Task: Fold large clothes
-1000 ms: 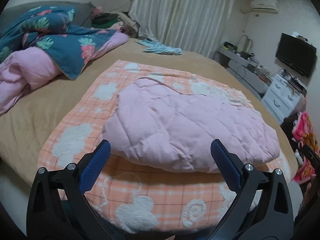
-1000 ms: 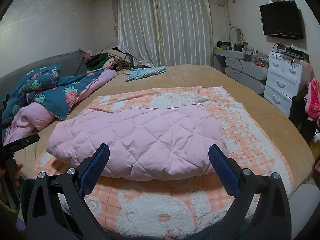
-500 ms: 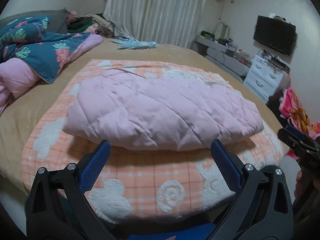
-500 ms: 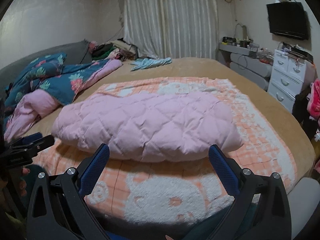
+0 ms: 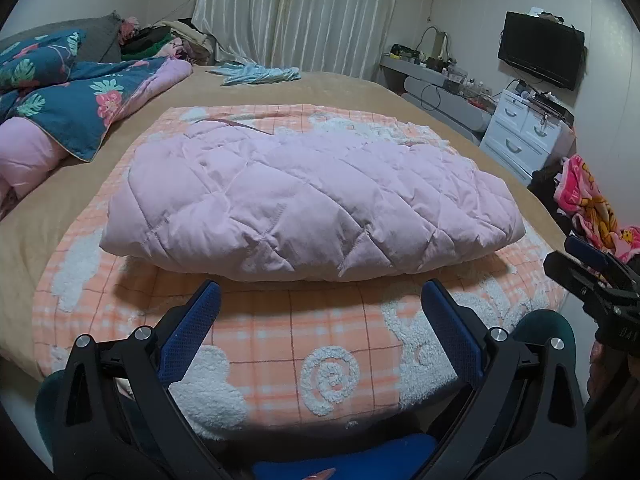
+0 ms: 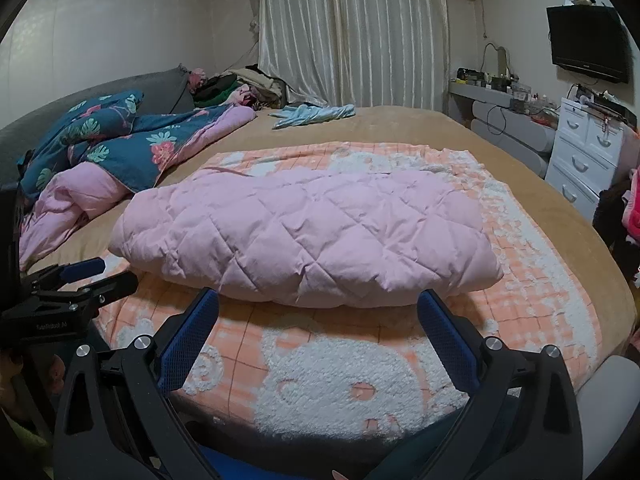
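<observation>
Plainly, the left gripper (image 5: 320,300) is spread wide and holds nothing, hanging just short of the pink quilted jacket (image 5: 312,204). Likewise the right gripper (image 6: 318,300) gapes wide, empty. That jacket, puffy with diamond stitching, lies folded into a long bundle on a fuzzy orange checked blanket (image 5: 332,340) spread across the tan bed (image 6: 420,124).

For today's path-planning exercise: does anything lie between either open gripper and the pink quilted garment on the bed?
Nothing visible does. Only bare orange checked blanket separates the left gripper and the right gripper from the near edge of the pink quilted garment.
</observation>
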A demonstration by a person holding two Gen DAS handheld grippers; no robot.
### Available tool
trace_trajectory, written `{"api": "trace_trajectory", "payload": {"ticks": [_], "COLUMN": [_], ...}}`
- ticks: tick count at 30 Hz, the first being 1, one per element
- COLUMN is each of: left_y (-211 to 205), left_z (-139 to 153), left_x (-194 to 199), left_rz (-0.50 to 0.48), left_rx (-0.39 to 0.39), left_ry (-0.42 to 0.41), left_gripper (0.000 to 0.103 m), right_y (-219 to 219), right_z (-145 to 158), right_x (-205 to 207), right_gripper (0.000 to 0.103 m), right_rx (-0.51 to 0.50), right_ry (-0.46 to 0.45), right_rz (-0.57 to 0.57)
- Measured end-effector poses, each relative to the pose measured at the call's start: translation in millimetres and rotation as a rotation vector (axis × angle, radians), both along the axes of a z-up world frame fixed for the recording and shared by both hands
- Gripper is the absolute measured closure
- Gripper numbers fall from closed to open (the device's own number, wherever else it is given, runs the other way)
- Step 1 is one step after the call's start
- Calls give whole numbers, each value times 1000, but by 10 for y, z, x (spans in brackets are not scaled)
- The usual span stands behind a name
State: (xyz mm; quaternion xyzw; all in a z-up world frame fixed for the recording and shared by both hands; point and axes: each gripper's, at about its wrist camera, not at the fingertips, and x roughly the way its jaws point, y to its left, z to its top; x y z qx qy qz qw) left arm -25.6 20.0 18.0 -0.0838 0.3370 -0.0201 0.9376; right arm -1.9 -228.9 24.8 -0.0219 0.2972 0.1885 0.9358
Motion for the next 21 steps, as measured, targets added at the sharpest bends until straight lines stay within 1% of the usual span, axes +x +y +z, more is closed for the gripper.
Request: {"api": "trace_trajectory", "payload": {"ticks": [21], "left_y": [30], "left_z": [53], "left_x": [-31], "left_rz": [14], "left_rx": [12], "left_ry": [-13], "left_gripper": [9], "right_y": [6], "right_z": [-33], "right_x": [-4], "right_gripper": [4], "right_rx": [4], "right_ry": [12], "right_rz": [-1]}}
